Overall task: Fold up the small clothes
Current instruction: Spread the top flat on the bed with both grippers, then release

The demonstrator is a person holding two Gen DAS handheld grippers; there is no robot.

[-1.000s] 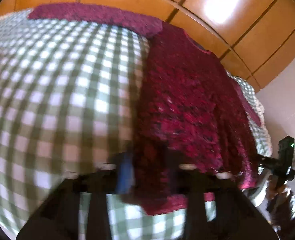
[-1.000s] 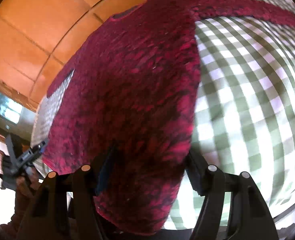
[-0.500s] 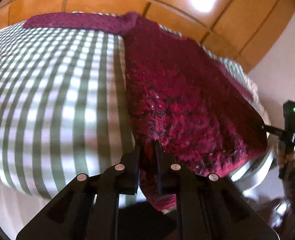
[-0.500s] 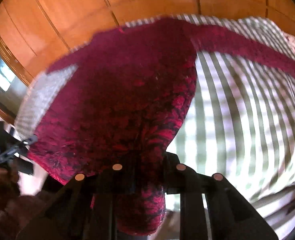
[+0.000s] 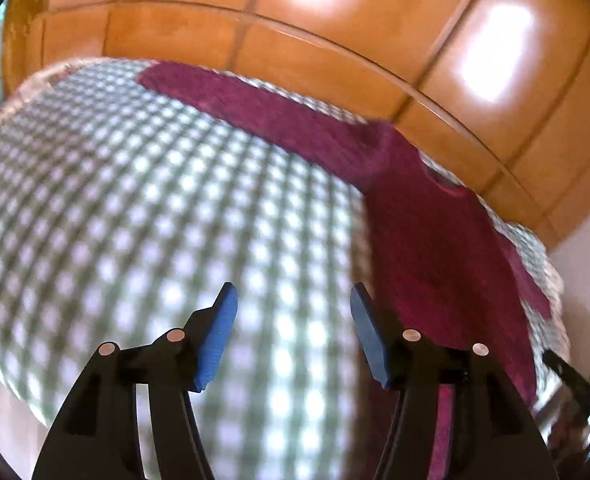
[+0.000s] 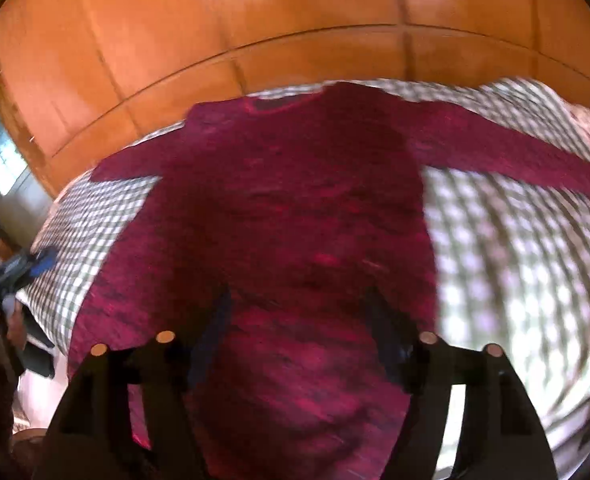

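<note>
I had the left gripper (image 5: 293,300) and right gripper (image 6: 299,304) both opening with nothing pinched, leaving the red sweater (image 6: 287,216) flat on the checked bedcover (image 5: 135,208), sleeves toward ten and two o'clock, ready for folding.

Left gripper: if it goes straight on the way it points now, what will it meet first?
Probably the checked cloth. The left gripper is opening with nothing between its fingers, and only cloth shows ahead; the red sweater lies off to the right.

A fuzzy knitted crimson sweater (image 6: 295,216) lies on matt checked cloth (image 5: 135,220) before glossy wood panelling (image 5: 335,20).
</note>
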